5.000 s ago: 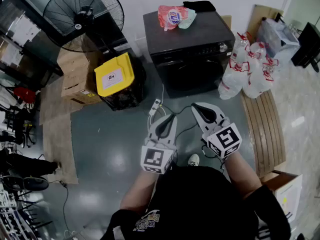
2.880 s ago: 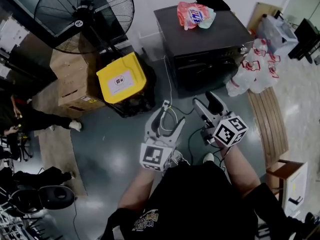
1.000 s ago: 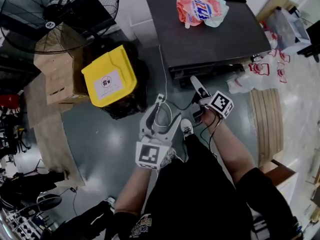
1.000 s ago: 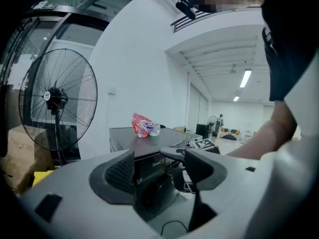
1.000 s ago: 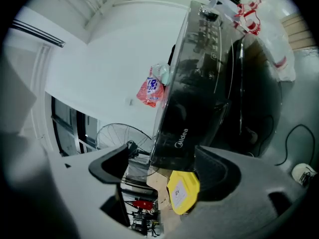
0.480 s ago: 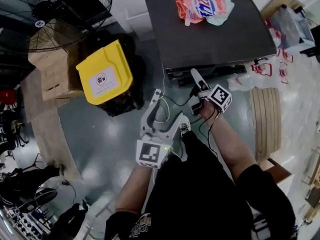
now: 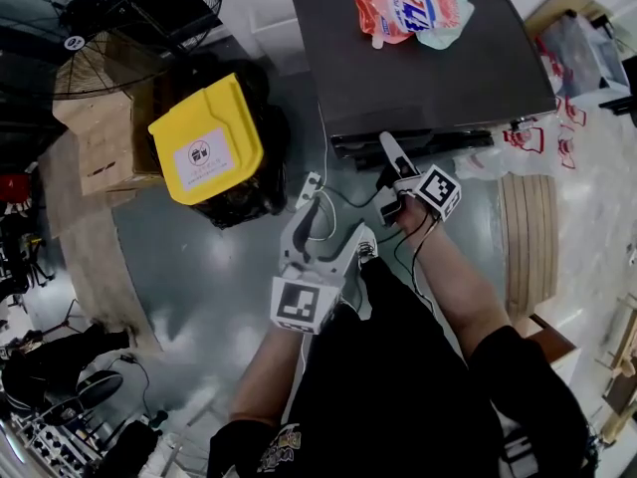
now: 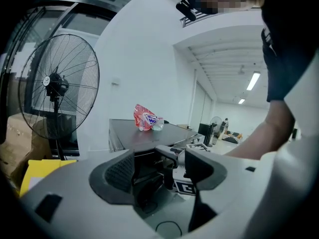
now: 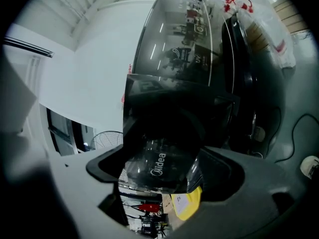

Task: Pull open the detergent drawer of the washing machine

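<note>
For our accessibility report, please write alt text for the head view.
Right claw, jaws just opened wider and gripping nothing, points at the front edge of the washer. Left claw hangs open over the floor; a pouch lies on the washer.

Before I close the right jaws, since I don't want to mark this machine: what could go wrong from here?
1. The right gripper, its jaws just opened wide, straddles the glossy drawer front without pressing it; closing off-centre could slip or scuff it.
2. The power strip lies on the floor close to you; stepping back while pulling might catch it.
</note>
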The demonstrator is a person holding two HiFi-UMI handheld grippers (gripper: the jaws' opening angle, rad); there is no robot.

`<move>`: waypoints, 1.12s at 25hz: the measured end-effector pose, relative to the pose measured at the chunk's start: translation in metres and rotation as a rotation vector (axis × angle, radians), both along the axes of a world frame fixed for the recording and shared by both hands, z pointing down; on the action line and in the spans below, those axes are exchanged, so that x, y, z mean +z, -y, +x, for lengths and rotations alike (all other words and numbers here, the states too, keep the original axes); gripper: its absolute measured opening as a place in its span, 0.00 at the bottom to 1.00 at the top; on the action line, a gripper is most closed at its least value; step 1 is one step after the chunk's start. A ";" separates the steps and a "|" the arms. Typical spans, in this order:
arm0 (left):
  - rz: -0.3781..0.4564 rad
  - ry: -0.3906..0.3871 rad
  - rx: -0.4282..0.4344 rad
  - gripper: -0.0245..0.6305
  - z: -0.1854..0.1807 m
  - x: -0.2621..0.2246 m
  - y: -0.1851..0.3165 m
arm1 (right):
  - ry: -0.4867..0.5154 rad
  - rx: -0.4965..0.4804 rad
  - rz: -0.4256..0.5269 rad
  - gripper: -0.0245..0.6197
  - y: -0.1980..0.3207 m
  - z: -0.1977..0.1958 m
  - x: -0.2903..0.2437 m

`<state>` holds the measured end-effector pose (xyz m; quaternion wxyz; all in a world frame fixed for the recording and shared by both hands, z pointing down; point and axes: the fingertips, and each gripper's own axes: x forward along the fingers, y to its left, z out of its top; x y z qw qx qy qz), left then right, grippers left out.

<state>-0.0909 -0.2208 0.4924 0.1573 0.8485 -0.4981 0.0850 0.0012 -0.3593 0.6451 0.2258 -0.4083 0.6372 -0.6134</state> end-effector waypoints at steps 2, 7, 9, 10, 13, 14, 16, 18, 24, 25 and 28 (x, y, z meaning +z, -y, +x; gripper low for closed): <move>0.001 -0.009 0.003 0.48 0.001 0.001 0.000 | -0.003 0.004 0.001 0.76 -0.001 0.000 0.001; 0.006 -0.014 0.012 0.48 0.003 -0.004 -0.004 | 0.005 0.015 0.008 0.75 -0.004 0.000 -0.001; 0.006 -0.013 0.017 0.48 0.005 -0.006 -0.007 | 0.015 0.015 0.010 0.75 -0.008 -0.001 -0.003; 0.005 -0.013 0.020 0.48 0.005 -0.007 -0.009 | 0.018 0.016 0.011 0.75 -0.011 -0.002 -0.003; 0.001 -0.017 0.027 0.48 0.007 -0.008 -0.017 | 0.037 0.025 0.041 0.74 -0.019 0.000 -0.006; 0.001 -0.019 0.030 0.48 0.007 -0.007 -0.021 | 0.032 0.033 0.032 0.74 -0.023 0.002 -0.006; 0.001 -0.019 0.038 0.48 0.008 -0.006 -0.028 | 0.016 0.047 -0.003 0.72 -0.033 0.005 -0.003; 0.006 -0.019 0.047 0.48 0.010 -0.008 -0.034 | 0.017 0.052 -0.013 0.70 -0.040 0.006 -0.004; 0.005 -0.017 0.068 0.48 0.014 -0.010 -0.056 | 0.025 0.041 0.026 0.70 -0.054 0.012 -0.005; 0.004 -0.016 0.068 0.48 0.013 -0.010 -0.059 | 0.019 0.046 0.012 0.70 -0.055 0.012 -0.004; 0.008 -0.011 0.064 0.48 0.010 -0.006 -0.067 | 0.029 0.072 0.007 0.69 -0.056 0.012 -0.005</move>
